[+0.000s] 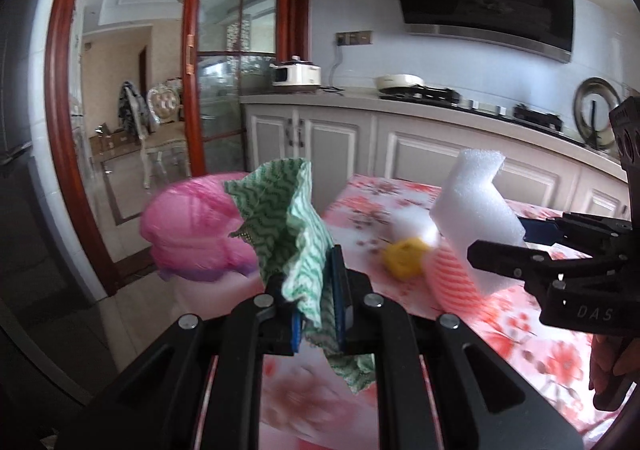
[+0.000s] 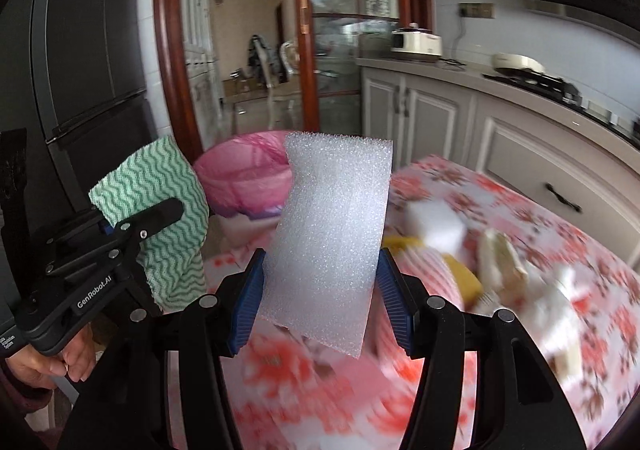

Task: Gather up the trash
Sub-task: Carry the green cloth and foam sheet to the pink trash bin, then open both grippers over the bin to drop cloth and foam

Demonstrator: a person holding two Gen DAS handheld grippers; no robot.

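Kitchen table [image 2: 500, 209] | pink-lined bin [image 2: 244, 173] | left gripper [image 1: 316, 302] pinching cloth [image 1: 288, 217] | right gripper [image 2: 320, 298] pinching foam [image 2: 332, 234]

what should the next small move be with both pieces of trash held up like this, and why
Probably carry both on over the pink-lined bin. The left hand-held gripper clamps the green cloth, the right hand-held gripper the white foam, and neither piece is above the opening yet.

My left claw [image 2: 160, 226] hung left of my right claw [image 2: 320, 302], both over the table [image 2: 520, 209], bin [image 2: 244, 177] beyond its far edge.
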